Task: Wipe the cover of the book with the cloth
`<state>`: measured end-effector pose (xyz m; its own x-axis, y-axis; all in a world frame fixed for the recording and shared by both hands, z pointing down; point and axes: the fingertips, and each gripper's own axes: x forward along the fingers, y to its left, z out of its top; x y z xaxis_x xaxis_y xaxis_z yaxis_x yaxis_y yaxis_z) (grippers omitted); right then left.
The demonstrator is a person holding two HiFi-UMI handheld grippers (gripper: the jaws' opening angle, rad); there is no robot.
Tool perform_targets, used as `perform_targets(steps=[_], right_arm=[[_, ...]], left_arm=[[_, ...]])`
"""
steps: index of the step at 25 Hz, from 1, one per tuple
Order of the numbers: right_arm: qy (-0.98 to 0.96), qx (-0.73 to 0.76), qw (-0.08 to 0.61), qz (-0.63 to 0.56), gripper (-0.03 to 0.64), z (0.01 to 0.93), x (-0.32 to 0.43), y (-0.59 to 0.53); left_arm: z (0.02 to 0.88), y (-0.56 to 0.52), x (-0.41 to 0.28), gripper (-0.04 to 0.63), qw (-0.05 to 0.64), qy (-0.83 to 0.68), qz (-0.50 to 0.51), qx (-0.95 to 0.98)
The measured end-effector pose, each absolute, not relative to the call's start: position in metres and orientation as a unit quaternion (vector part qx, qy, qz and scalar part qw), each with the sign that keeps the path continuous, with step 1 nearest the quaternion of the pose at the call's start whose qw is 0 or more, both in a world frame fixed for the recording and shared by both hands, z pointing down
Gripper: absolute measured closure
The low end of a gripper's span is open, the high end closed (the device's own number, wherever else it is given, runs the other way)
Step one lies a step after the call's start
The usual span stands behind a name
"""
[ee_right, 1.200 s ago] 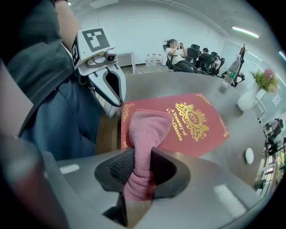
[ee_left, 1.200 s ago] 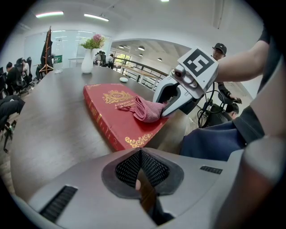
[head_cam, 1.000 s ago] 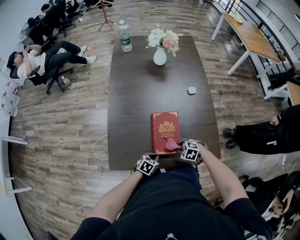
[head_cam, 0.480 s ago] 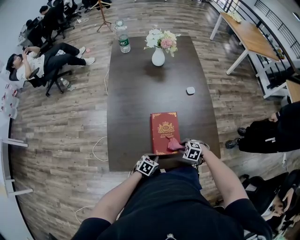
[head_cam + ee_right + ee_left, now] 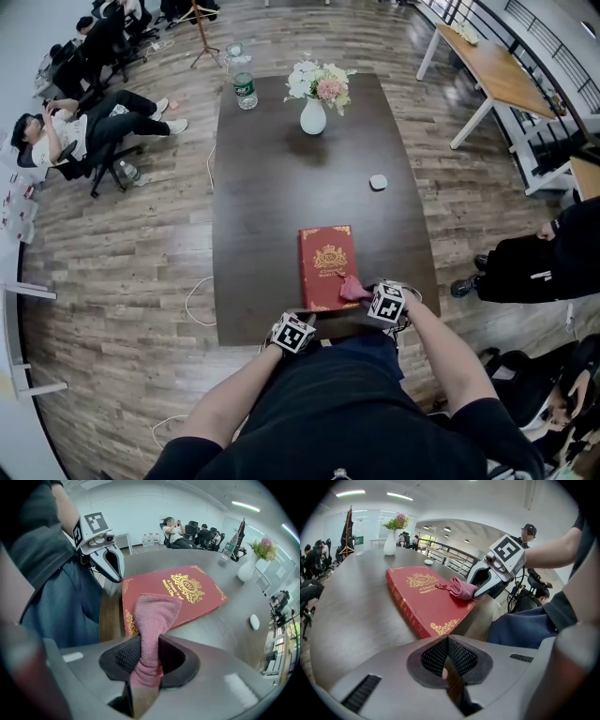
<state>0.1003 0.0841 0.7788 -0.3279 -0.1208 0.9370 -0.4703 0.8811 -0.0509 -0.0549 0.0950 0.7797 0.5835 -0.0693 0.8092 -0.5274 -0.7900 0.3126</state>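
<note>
The red book (image 5: 326, 265) lies flat on the dark bench (image 5: 267, 178), close to the front edge. The pink cloth (image 5: 353, 288) rests on the book's near right corner. The right gripper (image 5: 367, 292) is squeezed tight on one end of the cloth, and the other end lies on the cover. The left gripper (image 5: 302, 321) is closed with nothing in it, by the bench edge just beside the book's near left corner.

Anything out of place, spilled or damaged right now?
Nothing stands out: the red hardcover book lies flat on the dark wooden table, the pink cloth sits in the right gripper's jaws, the white flower vase stands upright.
</note>
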Motion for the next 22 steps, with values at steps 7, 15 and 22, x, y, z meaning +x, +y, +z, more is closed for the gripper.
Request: perform_targets(steps=[7,15,22], right_arm=[[-0.791,0.218,0.546,0.170,0.508,0.779,0.111,0.089],[-0.797,0.226,0.535,0.164,0.508,0.769,0.099,0.089],[-0.810,0.213,0.525,0.150,0.508,0.756,0.077,0.090]], left_arm=[[0.764,0.062,-0.052,0.600,0.264,-0.199,0.389,0.860],[0.757,-0.010,-0.046,0.600,0.240,-0.225,0.387,0.861],[0.764,-0.049,-0.029,0.600,0.226,-0.205,0.409,0.860]])
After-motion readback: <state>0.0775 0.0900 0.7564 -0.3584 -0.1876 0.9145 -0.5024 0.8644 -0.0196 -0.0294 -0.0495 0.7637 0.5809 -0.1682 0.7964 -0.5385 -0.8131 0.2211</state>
